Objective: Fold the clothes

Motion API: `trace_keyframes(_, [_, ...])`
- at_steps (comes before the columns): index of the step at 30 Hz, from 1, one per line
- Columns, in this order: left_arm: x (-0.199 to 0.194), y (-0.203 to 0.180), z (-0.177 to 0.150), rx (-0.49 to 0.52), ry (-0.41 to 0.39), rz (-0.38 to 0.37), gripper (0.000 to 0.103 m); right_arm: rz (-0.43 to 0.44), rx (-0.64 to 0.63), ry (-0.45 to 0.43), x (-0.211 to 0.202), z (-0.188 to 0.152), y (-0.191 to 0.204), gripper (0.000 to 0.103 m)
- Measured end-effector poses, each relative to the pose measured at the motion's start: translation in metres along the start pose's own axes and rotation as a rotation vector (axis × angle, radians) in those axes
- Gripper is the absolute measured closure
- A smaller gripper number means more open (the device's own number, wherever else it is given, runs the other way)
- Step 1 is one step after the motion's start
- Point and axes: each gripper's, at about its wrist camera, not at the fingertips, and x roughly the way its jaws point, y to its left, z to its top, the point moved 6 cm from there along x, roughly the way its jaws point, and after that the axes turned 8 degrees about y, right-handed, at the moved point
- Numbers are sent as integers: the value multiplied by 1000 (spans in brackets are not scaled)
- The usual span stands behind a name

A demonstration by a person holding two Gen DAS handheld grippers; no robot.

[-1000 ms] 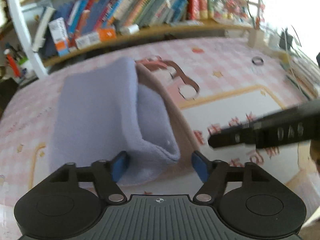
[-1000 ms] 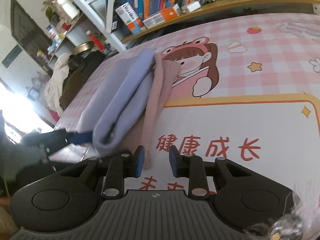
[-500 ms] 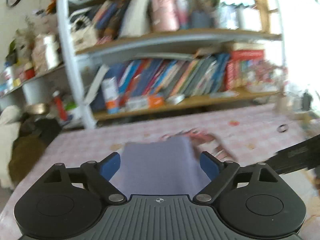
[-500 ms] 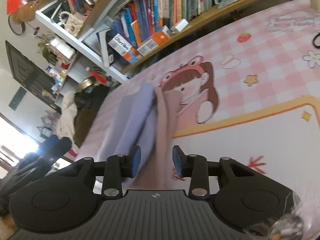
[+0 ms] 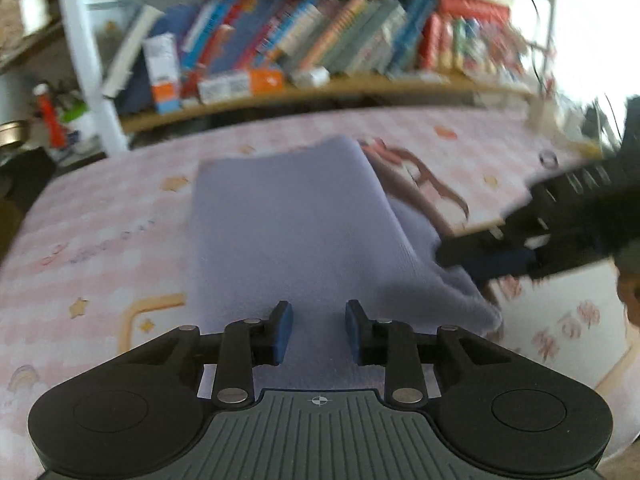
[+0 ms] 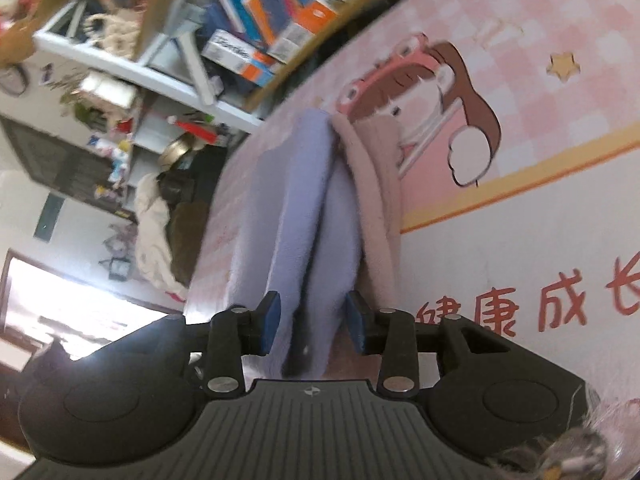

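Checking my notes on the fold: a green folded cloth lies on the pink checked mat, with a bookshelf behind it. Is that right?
Not quite: the folded cloth is lavender, not green, as the left wrist view shows. It does lie on the pink checked mat, with the bookshelf behind it.

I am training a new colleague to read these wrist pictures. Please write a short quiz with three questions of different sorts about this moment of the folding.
1. True or false: the lavender cloth lies spread out in a single flat layer.
2. Multiple choice: what lies between the fingers of the right gripper? A) a book B) folded layers of the lavender cloth C) nothing
3. Short answer: what stands behind the table in the left wrist view?

Key
1. False; it is folded, with layers showing at its edge.
2. B
3. A shelf of books.
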Motion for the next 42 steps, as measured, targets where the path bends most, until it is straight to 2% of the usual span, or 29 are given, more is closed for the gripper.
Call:
trace_keyframes(7, [4, 3, -8, 50, 15, -72, 73, -19, 31, -83, 23, 35, 2, 63])
trace_keyframes(11, [3, 3, -8, 61, 11, -101, 73, -11, 52, -55, 43, 49, 4, 62])
trace_keyframes(15, [3, 5, -9, 59, 7, -128, 73, 90, 35, -59, 34, 50, 29, 59])
trace_keyframes(18, [5, 6, -7, 54, 6, -141, 72, 122, -65, -109, 20, 49, 56, 59])
trace_keyframes(22, [5, 5, -6, 61, 7, -151, 72, 62, -84, -202, 16, 60, 60, 59])
trace_keyframes(25, [4, 5, -6, 69, 8, -154, 71, -12, -54, -361, -2, 69, 49, 59])
trace_keyframes(26, [3, 5, -6, 69, 8, -155, 71, -50, -61, -405, -9, 72, 46, 59])
trace_keyframes(28, [3, 5, -6, 66, 9, -155, 71, -135, -99, -428, -17, 74, 45, 59])
trace_keyframes(31, [2, 5, -4, 61, 13, -152, 71, -190, -179, -345, -12, 64, 54, 60])
trace_keyframes(36, [-4, 7, 1, 39, 5, -156, 71, -307, -357, -157, 17, 22, 74, 62])
trace_keyframes(39, [-17, 13, 7, 12, -57, -148, 71, -337, -414, -65, 35, -1, 74, 80])
trace_keyframes(40, [-22, 16, 10, 0, -82, -148, 71, -338, -425, -36, 41, -8, 72, 89])
trace_keyframes(42, [-28, 22, 14, -23, -120, -150, 72, -346, -417, -41, 39, -11, 70, 94])
